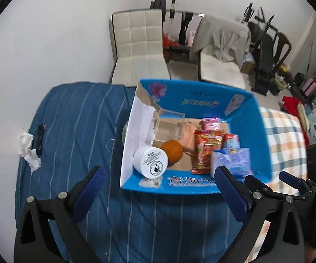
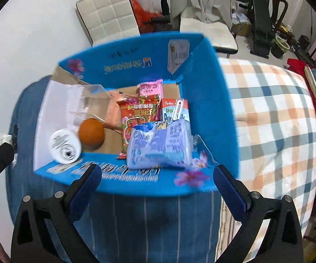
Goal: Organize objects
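Observation:
An open blue cardboard box (image 1: pixel 258 131) (image 2: pixel 210 100) stands on a bed. Inside it lie a white round jar (image 1: pixel 151 162) (image 2: pixel 65 146), an orange (image 1: pixel 172 150) (image 2: pixel 91 134), a red snack packet (image 1: pixel 207 151) (image 2: pixel 136 114), a pink packet (image 1: pixel 211 123) (image 2: pixel 150 88), a milk carton (image 2: pixel 175 109), a clear plastic case (image 1: pixel 169 122) and a pale blue packet (image 1: pixel 232 160) (image 2: pixel 160 144). My left gripper (image 1: pixel 160 188) is open and empty in front of the box. My right gripper (image 2: pixel 158 184) is open and empty just before the box's near wall; it also shows in the left wrist view (image 1: pixel 274 179).
The bed has a blue striped cover (image 1: pixel 74 118) (image 2: pixel 140 223) and a plaid blanket (image 1: pixel 283 135) (image 2: pixel 272 118). Crumpled tissue (image 1: pixel 28 151) and a black object (image 1: pixel 40 138) lie on the left. White chairs (image 1: pixel 136 41) and clutter stand behind.

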### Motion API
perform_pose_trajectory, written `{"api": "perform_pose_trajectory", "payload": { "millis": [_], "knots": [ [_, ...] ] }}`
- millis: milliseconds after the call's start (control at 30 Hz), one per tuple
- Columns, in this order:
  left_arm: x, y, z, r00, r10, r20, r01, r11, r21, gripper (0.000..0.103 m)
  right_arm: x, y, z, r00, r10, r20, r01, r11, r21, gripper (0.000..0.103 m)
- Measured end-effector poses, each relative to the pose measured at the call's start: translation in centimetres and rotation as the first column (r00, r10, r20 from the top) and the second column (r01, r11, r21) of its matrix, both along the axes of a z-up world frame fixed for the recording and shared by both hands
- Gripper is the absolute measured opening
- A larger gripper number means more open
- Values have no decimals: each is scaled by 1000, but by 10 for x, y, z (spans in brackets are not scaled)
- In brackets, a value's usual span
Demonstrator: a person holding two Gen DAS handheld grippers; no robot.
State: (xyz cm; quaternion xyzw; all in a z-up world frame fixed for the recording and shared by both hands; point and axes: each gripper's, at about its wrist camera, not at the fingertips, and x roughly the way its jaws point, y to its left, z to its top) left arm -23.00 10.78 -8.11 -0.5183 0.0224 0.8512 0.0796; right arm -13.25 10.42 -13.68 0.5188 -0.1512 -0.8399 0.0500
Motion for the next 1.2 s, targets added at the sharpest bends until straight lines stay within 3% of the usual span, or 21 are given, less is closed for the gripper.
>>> {"api": "perform_pose_trajectory", "payload": {
  "millis": [267, 733, 867, 1100, 1200],
  "knots": [
    [56, -13, 51, 999, 16, -46, -15, 1000, 13, 103, 74, 23, 57, 999, -31, -35, 29, 998, -63, 103],
    [116, -19, 82, 1000, 16, -25, -16, 1000, 15, 103, 163, 23, 118, 997, 12, -72, -19, 995, -98, 103],
    [108, -16, 74, 1000, 21, -13, -21, 1000, 1, 103, 164, 21, 120, 997, 12, -70, -19, 996, -90, 103],
    [82, -10, 52, 999, 28, -22, -29, 999, -27, 103, 125, 27, 105, 997, -43, -69, 41, 998, -39, 103],
    [67, -8, 37, 999, 38, 14, -38, 999, -31, 103, 108, 27, 99, 995, -57, -76, 56, 998, -13, 103]
  ]
}}
